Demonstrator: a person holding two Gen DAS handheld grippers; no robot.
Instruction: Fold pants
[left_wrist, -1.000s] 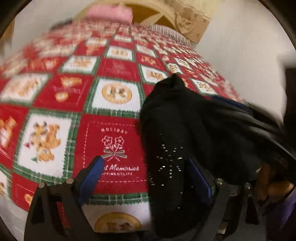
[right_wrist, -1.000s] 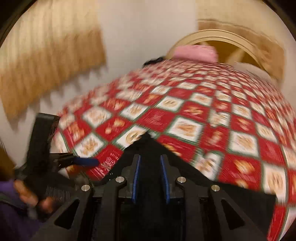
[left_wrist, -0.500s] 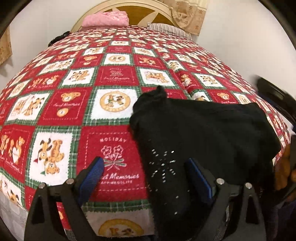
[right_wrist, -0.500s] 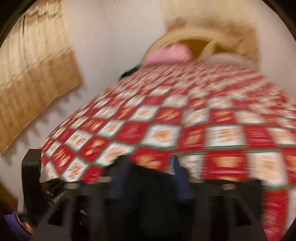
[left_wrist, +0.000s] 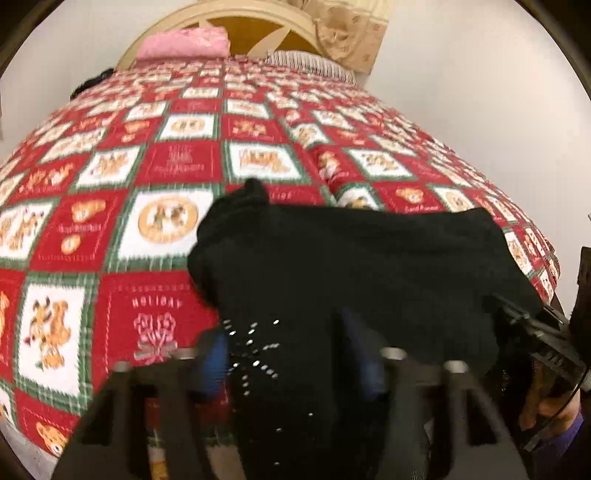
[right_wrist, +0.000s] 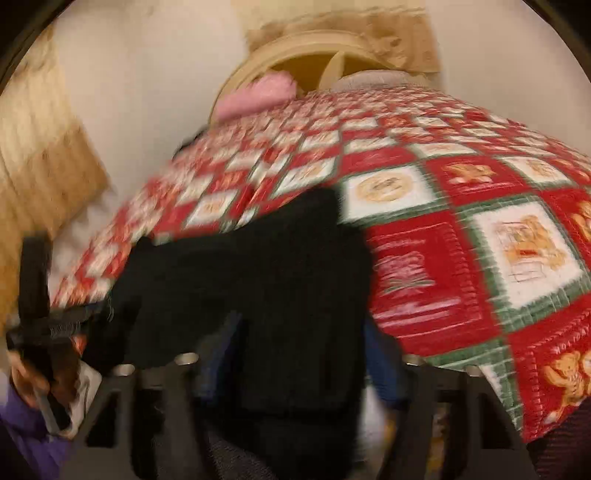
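Observation:
Black pants (left_wrist: 351, 266) with a small sparkly star pattern lie bunched at the near edge of the bed, also in the right wrist view (right_wrist: 258, 269). My left gripper (left_wrist: 291, 358) has its blue pads either side of the sparkly part, with a narrower gap than before; blur hides whether they pinch. My right gripper (right_wrist: 299, 354) has its jaws apart with pants fabric lying between them. The right gripper also shows at the right edge of the left wrist view (left_wrist: 535, 332). The left gripper shows at the left edge of the right wrist view (right_wrist: 44, 325).
A red, white and green holiday quilt (left_wrist: 177, 162) covers the bed. A pink pillow (left_wrist: 184, 44) and a striped pillow (left_wrist: 306, 61) lie by the cream headboard (left_wrist: 236, 18). A white wall is at the right, a tan curtain (right_wrist: 40, 173) at the left.
My left gripper's jaws have narrowed around the sparkly fabric and it moved right over the pants. My right gripper's jaws have widened and it swung left. The pants lie flatter.

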